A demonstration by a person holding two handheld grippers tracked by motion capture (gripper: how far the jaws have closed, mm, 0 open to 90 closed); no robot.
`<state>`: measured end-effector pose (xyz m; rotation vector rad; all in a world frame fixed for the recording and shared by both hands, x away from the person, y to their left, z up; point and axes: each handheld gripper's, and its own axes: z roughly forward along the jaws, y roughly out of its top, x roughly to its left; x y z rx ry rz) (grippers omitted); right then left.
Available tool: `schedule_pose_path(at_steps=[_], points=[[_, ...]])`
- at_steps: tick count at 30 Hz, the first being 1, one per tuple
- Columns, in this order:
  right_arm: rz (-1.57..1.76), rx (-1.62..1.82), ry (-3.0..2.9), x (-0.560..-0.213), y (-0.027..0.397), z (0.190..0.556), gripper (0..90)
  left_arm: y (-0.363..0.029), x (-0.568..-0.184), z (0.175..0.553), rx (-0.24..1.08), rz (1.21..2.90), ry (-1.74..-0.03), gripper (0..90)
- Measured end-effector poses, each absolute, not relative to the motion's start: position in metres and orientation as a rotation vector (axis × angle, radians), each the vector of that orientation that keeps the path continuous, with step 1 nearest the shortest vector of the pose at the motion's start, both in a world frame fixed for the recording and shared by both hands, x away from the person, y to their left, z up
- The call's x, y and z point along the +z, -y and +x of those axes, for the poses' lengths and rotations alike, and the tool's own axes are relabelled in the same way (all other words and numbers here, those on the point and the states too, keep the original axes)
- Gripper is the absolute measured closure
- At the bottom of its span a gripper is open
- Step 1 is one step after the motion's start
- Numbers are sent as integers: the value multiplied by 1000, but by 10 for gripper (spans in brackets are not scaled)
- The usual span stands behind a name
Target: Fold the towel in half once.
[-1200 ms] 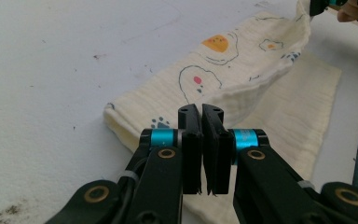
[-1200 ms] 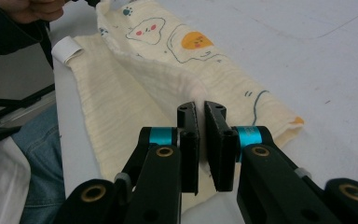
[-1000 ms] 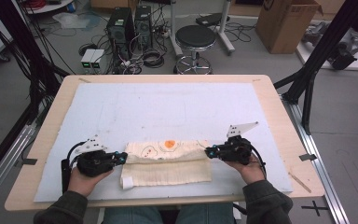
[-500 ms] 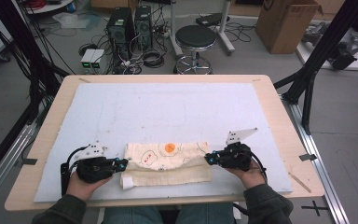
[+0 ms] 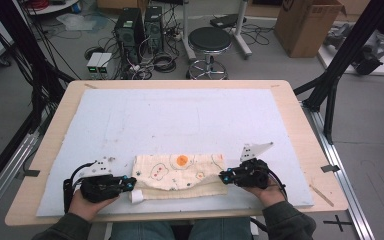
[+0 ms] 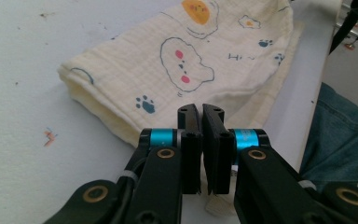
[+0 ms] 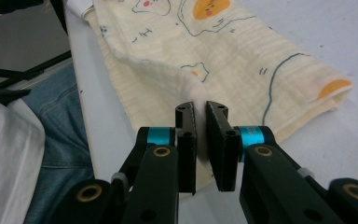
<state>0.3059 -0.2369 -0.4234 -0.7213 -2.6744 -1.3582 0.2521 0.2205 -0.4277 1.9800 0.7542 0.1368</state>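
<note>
**A:** What does the high view show?

**B:** A cream cloth [image 5: 180, 172] printed with fried eggs and little animals lies folded into a strip on the pale mat [image 5: 180, 115] that covers the surface [image 5: 180, 84]. It sits close to the near edge, about midway between the two near corners. The left tongs [image 5: 128, 183] meet its left end and the right tongs [image 5: 224, 176] its right end, each held in a hand.

**A:** And the left gripper view?

**B:** The jaws of the left tongs have just been opening, and only a thin slit stands between them. The cloth's folded end lies right at the tips. A pale scrap of it shows low down between the jaws, but I cannot tell whether the pads still press on it. A leg in jeans [image 6: 340, 135] shows beyond the surface's edge.

**A:** The right gripper view?

**B:** The jaws of the right tongs have also just been opening, and their gap is a little wider. A raised fold of the cloth's edge stands between the pads and fills that gap, so they grip it. The rest of the cloth lies flat on the mat.
</note>
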Motion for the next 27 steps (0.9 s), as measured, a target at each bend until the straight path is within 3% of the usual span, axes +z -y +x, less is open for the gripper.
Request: schedule_pose_path(at_steps=[4, 7, 11, 16, 27], points=[[-689, -1403, 2636, -419, 240, 304, 709, -222, -423, 251, 114, 1936, -715, 699], [-663, -1464, 2584, -414, 244, 303, 666, -222, -421, 252, 110, 1908, -705, 673], [-675, -1468, 2597, -413, 245, 305, 696, -218, -424, 256, 128, 1916, -728, 693], [-673, -1349, 2647, -424, 237, 307, 753, -210, -429, 260, 117, 1987, -730, 805], [-598, -1195, 2722, -438, 230, 301, 775, -207, -443, 258, 22, 2136, -696, 821]])
